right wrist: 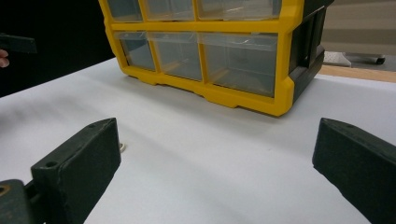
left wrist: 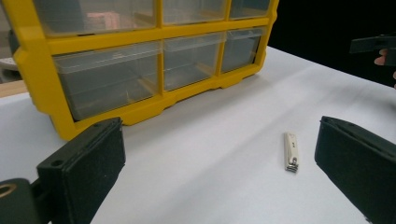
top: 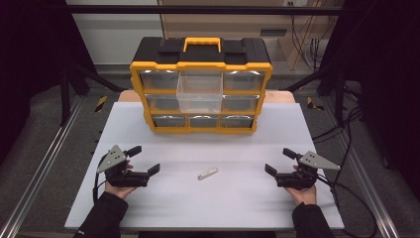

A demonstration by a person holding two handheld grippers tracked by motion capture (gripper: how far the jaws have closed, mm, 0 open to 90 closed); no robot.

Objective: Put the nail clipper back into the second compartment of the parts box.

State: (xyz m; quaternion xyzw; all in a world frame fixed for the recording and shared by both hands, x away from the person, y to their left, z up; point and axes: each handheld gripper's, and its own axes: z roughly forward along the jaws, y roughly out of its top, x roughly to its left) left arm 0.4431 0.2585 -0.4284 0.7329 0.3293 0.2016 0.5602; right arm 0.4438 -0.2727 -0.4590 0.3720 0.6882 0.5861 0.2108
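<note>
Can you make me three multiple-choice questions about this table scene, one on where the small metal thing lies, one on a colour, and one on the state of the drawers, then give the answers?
1. Where does the nail clipper lie?
A. Inside a drawer
B. On the white table between the two grippers
C. On top of the organizer

2. What colour is the frame of the drawer organizer?
A. Yellow
B. Red
C. Blue

3. What state is the upper middle drawer in?
A. Removed and lying on the table
B. Pushed flush like the rest
C. Pulled out toward the person

Answers:
1 B, it sits on the bare tabletop between the left gripper and the right gripper.
2 A, the front grid is yellow with a black top.
3 C, it juts forward past its neighbours.
</note>
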